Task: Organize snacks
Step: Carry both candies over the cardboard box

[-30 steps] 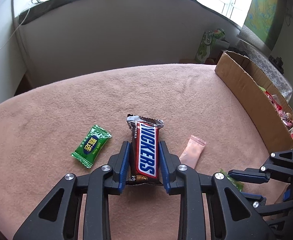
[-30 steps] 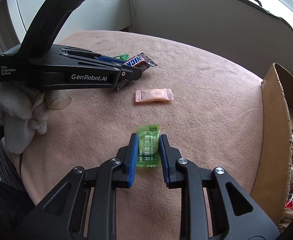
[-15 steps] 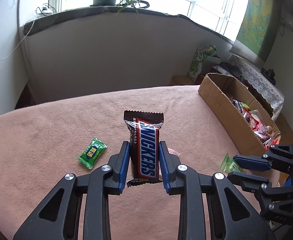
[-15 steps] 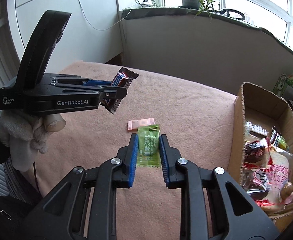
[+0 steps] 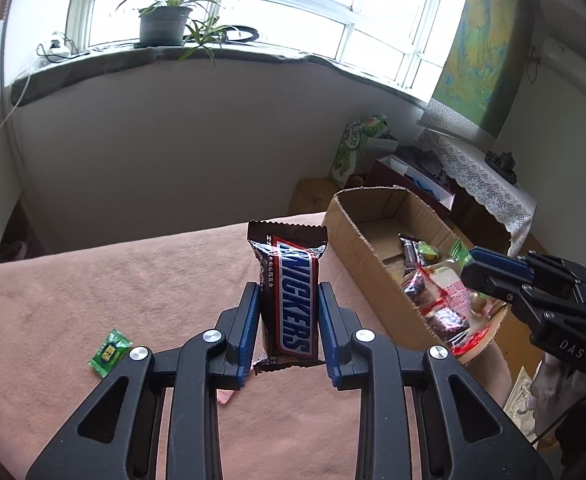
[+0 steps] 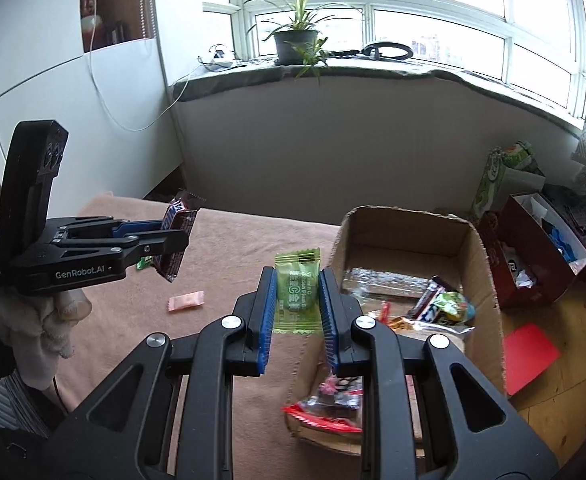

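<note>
The Snickers bar (image 5: 289, 300) is pinched upright in the left gripper (image 5: 289, 320), mid-frame; the green candy (image 6: 296, 292) is clamped by the right gripper (image 6: 296, 312) beside the half-filled cardboard box (image 6: 489, 280); a pink candy (image 6: 186, 302) and a small green sweet (image 5: 110, 353), lower left, are left on the blanket (image 5: 93, 280).

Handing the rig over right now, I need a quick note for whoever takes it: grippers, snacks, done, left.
Left gripper: shut on the Snickers bar, held above the pink cloth.
Right gripper: shut on the light green candy packet, at the near wall of the cardboard box.
Done: the box already holds several snacks.
Left: release both held items into the box, then fetch the pink sachet and the dark green candy from the cloth.
</note>
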### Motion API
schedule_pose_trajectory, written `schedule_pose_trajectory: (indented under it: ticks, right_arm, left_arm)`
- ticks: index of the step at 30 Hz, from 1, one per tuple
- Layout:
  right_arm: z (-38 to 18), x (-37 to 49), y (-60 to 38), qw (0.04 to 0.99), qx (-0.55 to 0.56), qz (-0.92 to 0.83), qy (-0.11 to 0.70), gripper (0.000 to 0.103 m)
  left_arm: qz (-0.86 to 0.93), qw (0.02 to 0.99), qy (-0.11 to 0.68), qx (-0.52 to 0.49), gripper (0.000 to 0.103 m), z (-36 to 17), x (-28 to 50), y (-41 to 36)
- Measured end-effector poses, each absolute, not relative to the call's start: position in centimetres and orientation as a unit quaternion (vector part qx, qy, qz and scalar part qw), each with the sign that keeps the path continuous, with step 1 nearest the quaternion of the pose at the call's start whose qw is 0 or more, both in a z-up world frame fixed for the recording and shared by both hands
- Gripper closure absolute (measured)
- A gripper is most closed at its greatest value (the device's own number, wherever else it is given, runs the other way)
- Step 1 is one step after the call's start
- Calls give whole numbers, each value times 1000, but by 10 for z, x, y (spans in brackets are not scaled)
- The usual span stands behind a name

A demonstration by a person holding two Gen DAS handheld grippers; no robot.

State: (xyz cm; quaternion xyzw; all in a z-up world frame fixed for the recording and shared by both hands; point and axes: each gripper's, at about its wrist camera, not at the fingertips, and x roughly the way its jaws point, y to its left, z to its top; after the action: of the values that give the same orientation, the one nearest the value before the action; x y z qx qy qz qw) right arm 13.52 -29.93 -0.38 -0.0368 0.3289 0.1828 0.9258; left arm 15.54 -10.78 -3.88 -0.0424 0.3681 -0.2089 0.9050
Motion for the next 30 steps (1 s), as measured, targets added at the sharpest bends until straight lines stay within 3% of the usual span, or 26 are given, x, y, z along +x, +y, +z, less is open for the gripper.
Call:
schedule_pose_trajectory:
  ticks: [10, 30]
  right_arm:
    - [5, 180, -361, 935, 2, 133, 329, 81]
    - [-42, 245, -406, 920, 32, 111, 374, 81]
  left_arm:
    - [-245, 896, 369, -39, 76, -30, 182, -165]
    - [-269, 873, 406, -13, 76, -61, 229, -238]
